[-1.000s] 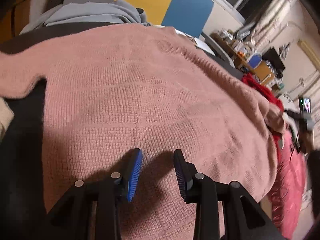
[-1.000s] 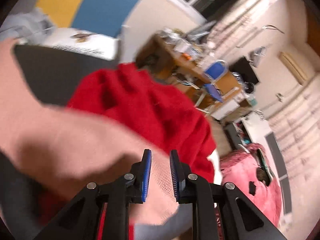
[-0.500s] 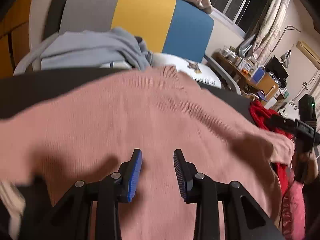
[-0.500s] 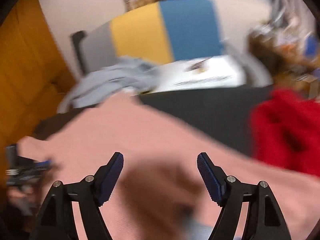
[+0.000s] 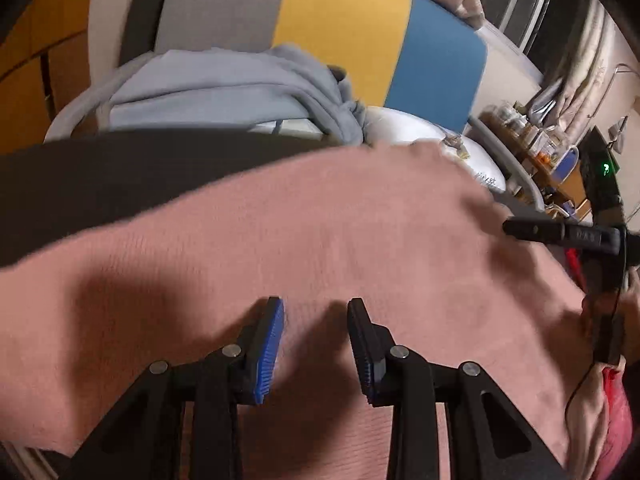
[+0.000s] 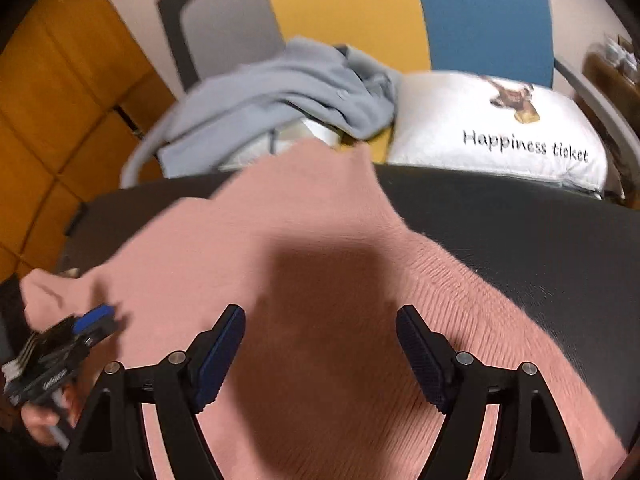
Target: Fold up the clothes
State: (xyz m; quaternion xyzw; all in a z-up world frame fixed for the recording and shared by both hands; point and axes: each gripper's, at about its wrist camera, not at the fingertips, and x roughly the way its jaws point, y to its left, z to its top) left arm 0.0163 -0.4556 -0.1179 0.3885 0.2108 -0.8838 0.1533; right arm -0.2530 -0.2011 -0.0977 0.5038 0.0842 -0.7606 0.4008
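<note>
A pink knit sweater (image 5: 320, 232) lies spread over a black surface (image 5: 100, 168); it also fills the right wrist view (image 6: 320, 220). My left gripper (image 5: 316, 320) hovers just above the sweater, open with a narrow gap and empty. My right gripper (image 6: 320, 320) is wide open and empty above the sweater. The right gripper also shows at the right edge of the left wrist view (image 5: 568, 236), and the left gripper shows at the lower left of the right wrist view (image 6: 68, 344).
A grey hoodie (image 5: 224, 84) lies behind the sweater, also in the right wrist view (image 6: 280, 84). A white pillow (image 6: 492, 124) reads "Happiness ticket". A grey, yellow and blue backrest (image 5: 344, 28) stands behind. A red garment (image 5: 616, 392) lies at right. A cluttered desk (image 5: 552, 152) is far right.
My right gripper let go of the sweater, opened wide and swung left away from the red garment. My left gripper tilted up and pulled back a little, still open.
</note>
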